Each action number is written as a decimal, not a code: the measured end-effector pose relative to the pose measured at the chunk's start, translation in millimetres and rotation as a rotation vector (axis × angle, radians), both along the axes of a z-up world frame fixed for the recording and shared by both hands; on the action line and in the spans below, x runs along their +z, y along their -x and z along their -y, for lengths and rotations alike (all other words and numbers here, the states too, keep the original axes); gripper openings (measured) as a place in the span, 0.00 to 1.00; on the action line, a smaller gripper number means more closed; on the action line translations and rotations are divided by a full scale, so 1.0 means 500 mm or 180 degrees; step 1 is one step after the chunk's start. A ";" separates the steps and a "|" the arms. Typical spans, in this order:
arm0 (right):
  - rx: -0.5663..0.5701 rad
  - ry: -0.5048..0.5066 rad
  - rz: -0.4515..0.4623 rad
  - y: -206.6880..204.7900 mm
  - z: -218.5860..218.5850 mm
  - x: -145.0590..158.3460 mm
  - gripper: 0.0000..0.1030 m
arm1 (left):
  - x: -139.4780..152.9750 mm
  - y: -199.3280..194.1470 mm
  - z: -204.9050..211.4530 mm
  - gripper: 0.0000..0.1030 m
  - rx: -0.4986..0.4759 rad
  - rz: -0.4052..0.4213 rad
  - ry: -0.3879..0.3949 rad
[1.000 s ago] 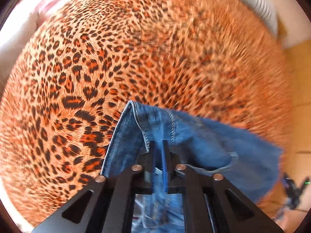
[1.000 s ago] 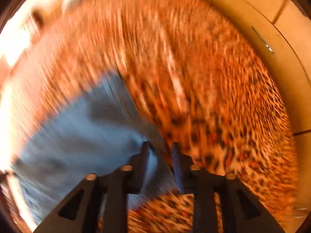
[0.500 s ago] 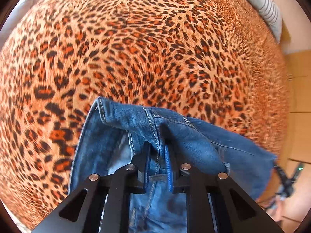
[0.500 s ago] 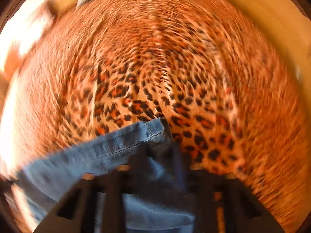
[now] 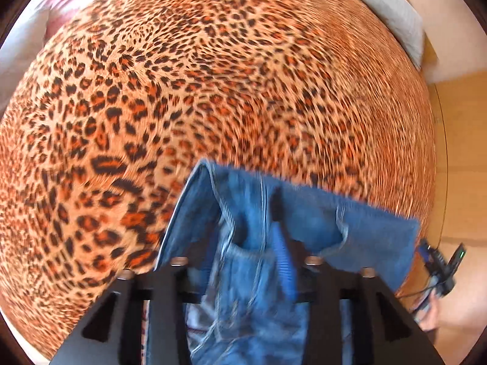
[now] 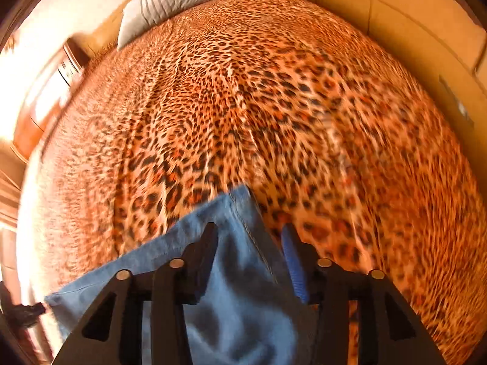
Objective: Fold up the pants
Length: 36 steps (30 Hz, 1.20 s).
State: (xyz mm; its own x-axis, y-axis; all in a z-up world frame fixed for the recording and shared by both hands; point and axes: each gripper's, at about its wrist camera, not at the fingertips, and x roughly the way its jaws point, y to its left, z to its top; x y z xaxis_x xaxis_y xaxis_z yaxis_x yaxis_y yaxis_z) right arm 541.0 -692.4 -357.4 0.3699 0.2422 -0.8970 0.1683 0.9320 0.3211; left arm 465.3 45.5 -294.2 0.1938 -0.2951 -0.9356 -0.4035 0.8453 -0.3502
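Blue denim pants (image 5: 304, 222) lie on a leopard-print bedspread (image 5: 213, 76). In the left wrist view my left gripper (image 5: 246, 222) has its jaws apart, with the waistband and a pocket bunched between and over them; the left finger is mostly hidden by denim. In the right wrist view my right gripper (image 6: 249, 237) is open, its fingers set wide apart over a corner of the pants (image 6: 225, 273) that lies flat on the bedspread (image 6: 274, 91). The picture is blurred by motion.
A grey pillow (image 6: 164, 3) lies at the head of the bed; it also shows in the left wrist view (image 5: 392, 15). A beige wall (image 6: 411, 30) runs along the bed's right side. Wooden furniture (image 6: 39, 112) stands at the left. A cabled device (image 5: 441, 264) lies beside the bed.
Both grippers' jaws have spread apart from their closed grip on the denim. The pants edge has settled onto the bedspread. Both views have shifted.
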 end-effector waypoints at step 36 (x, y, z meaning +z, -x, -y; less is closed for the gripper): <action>-0.0474 -0.0268 0.0066 0.198 0.132 0.064 0.63 | 0.040 0.066 0.017 0.67 0.0243 0.0208 -0.0036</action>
